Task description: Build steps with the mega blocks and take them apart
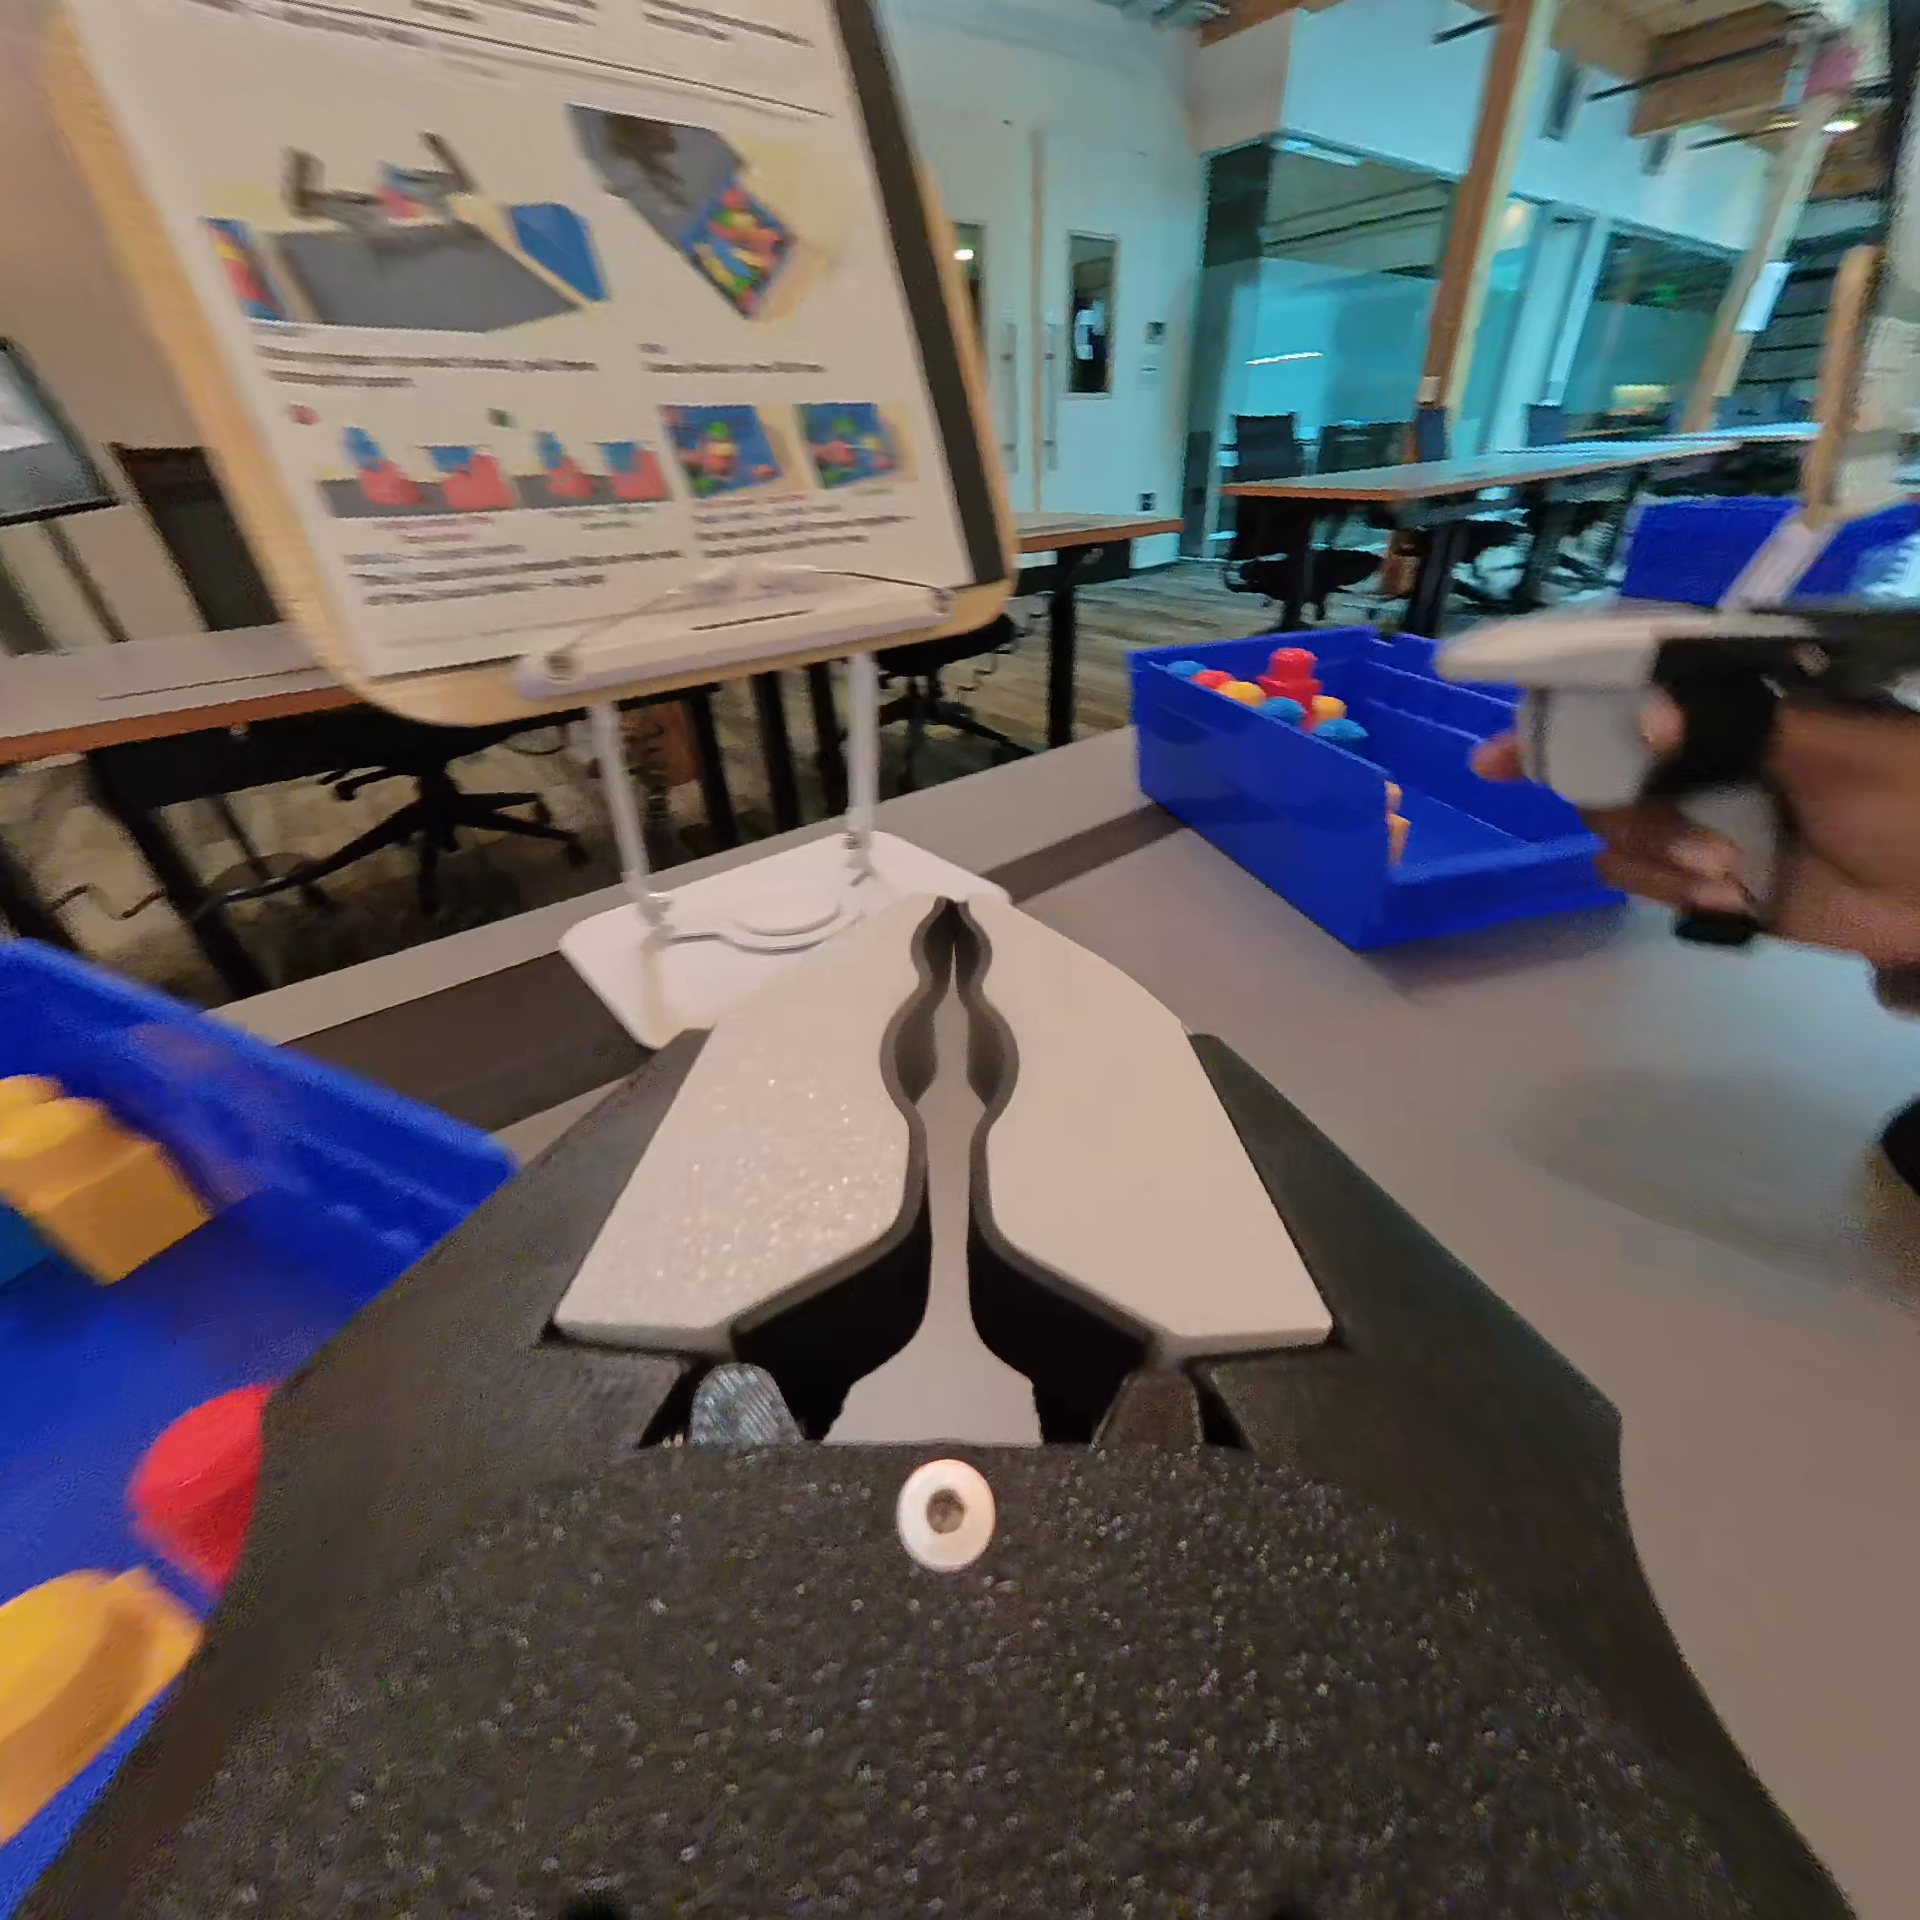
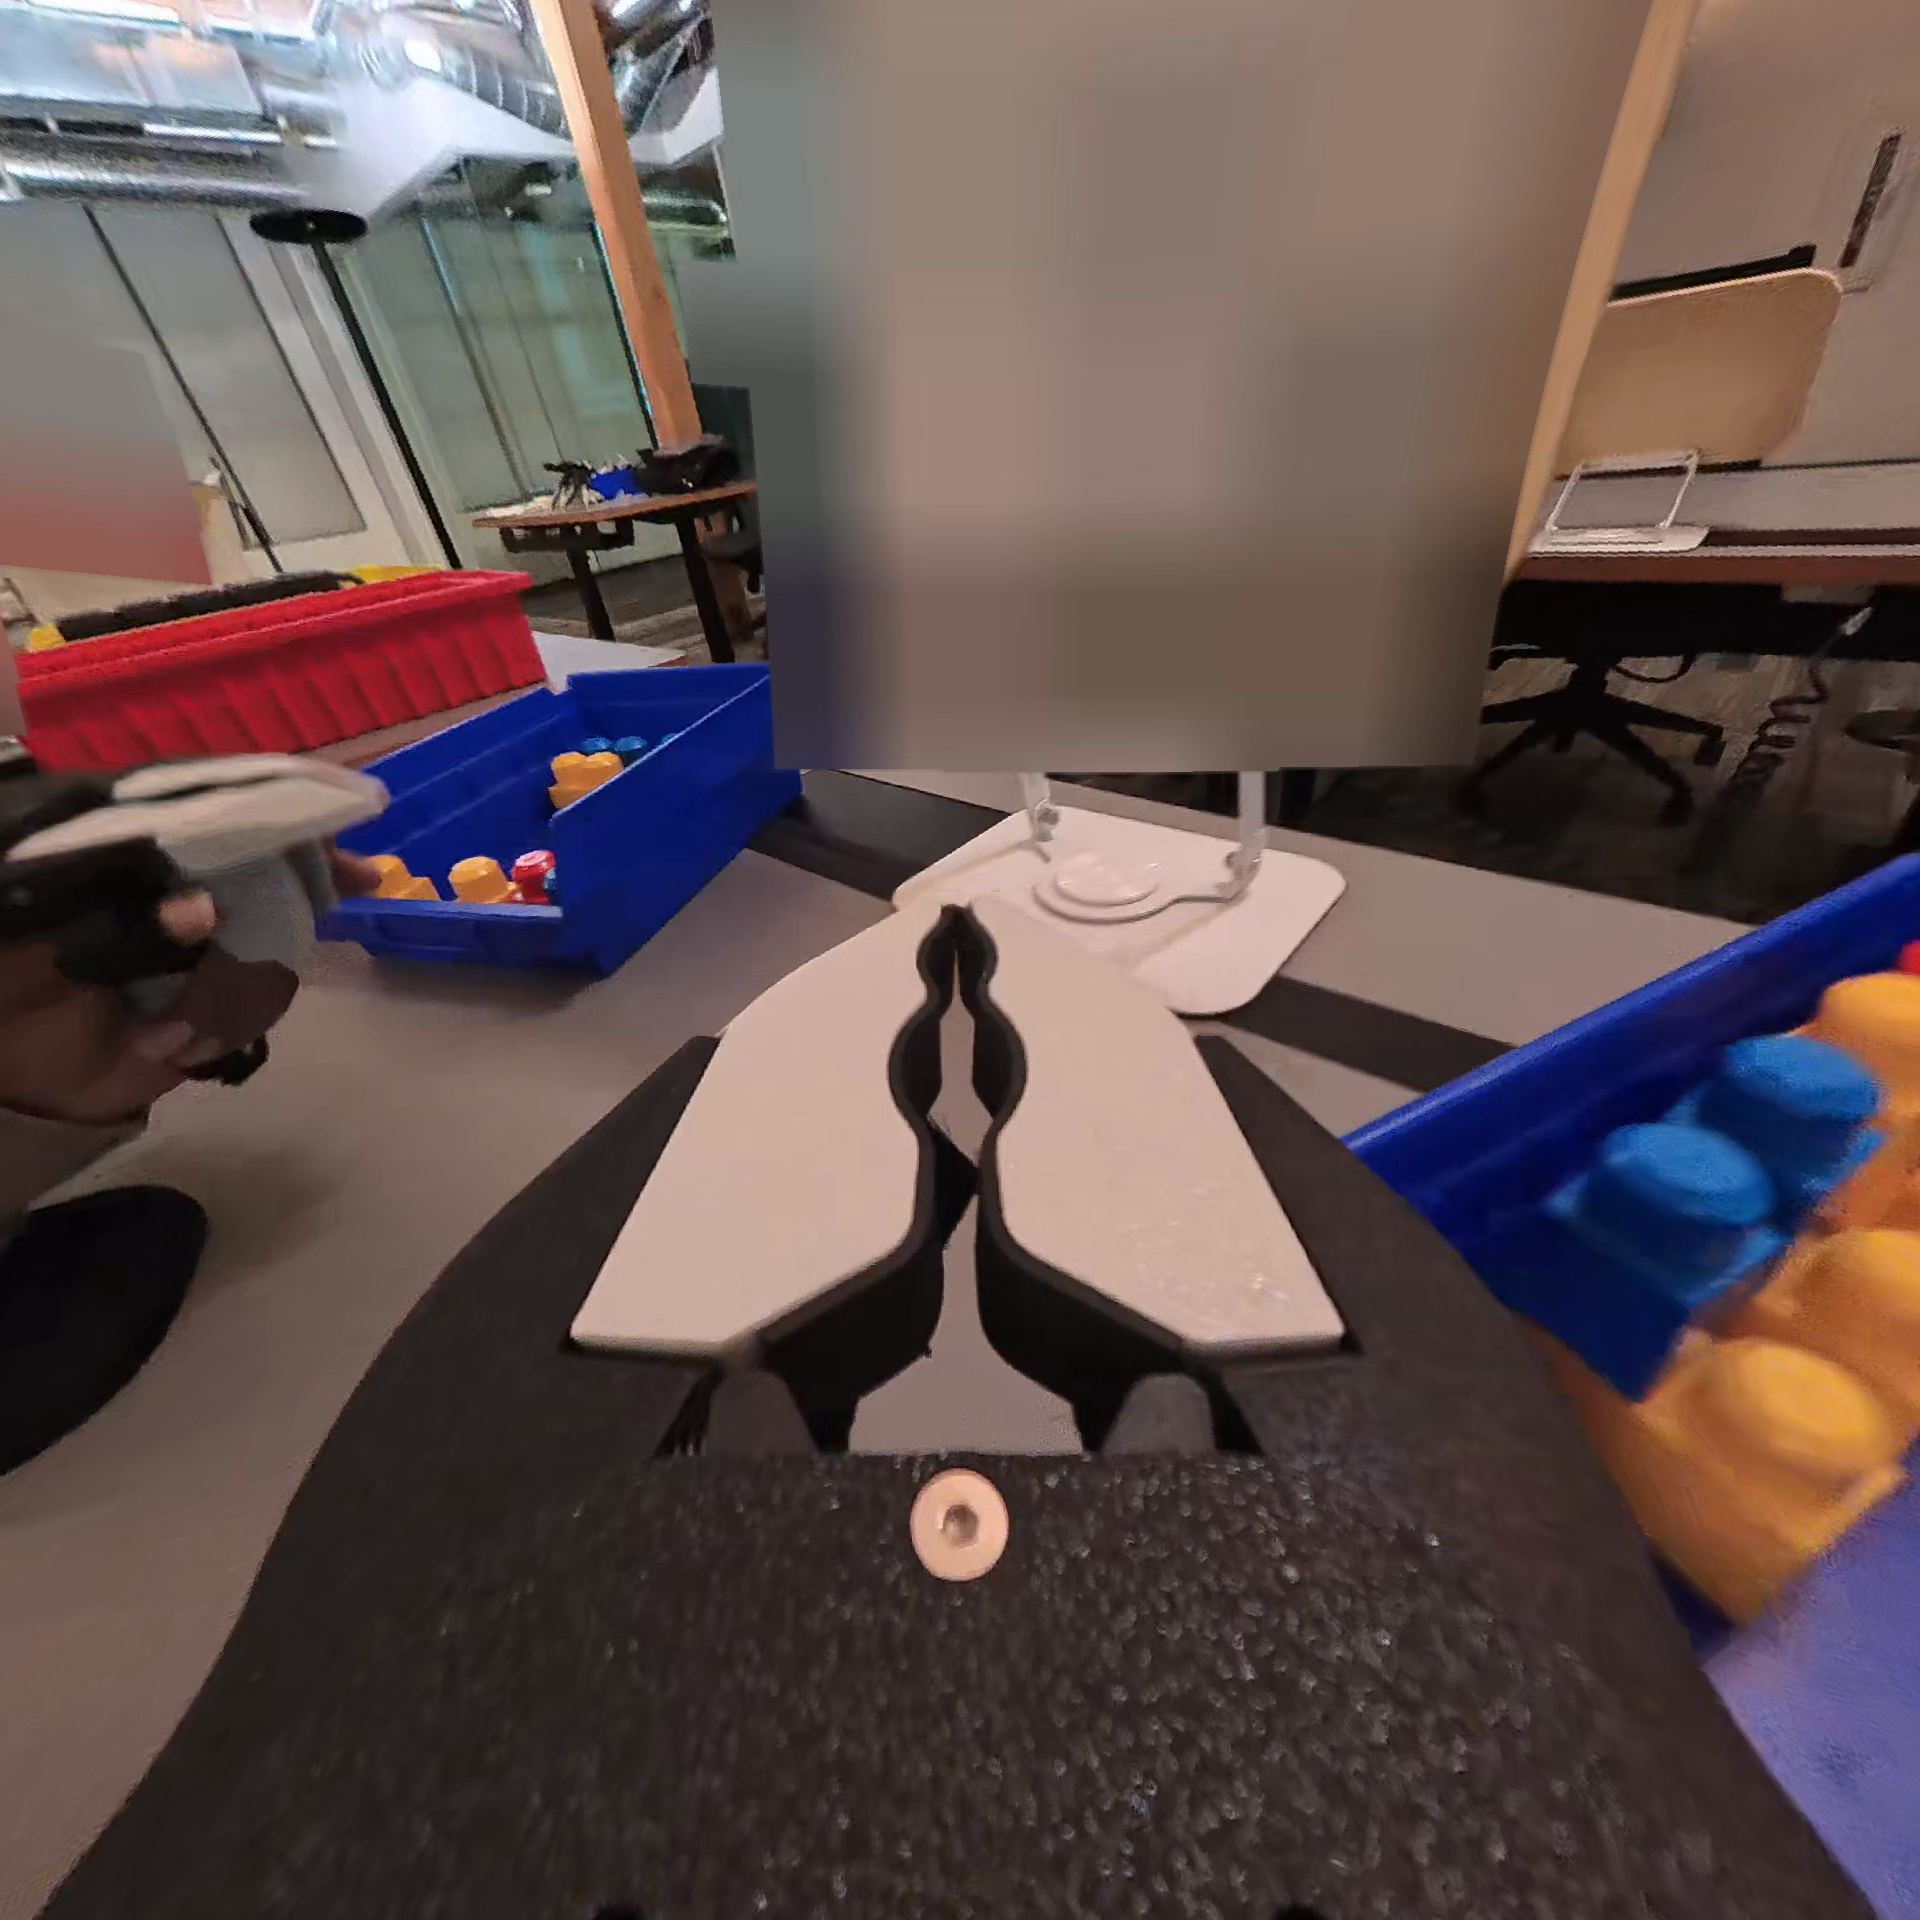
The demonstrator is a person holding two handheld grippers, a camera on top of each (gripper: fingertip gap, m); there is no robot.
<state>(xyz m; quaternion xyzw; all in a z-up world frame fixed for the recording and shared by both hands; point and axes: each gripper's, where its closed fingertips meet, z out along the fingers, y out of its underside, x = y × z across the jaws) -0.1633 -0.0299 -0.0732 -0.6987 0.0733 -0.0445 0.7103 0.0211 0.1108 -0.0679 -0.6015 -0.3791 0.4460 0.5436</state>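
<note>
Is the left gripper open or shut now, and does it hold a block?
Shut and empty. In the left wrist view the left gripper has its fingertips touching, and no block sits between them.

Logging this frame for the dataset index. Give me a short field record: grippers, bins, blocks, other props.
left gripper: shut, empty, over the table
right gripper: shut, empty, over the table
table: grey, no blocks on the visible part
left blue bin: holds yellow, red and blue blocks
right blue bin: holds red, yellow and blue blocks
red bin: behind the left blue bin
instruction board: on a white stand, centre back
built steps: none visible
</note>
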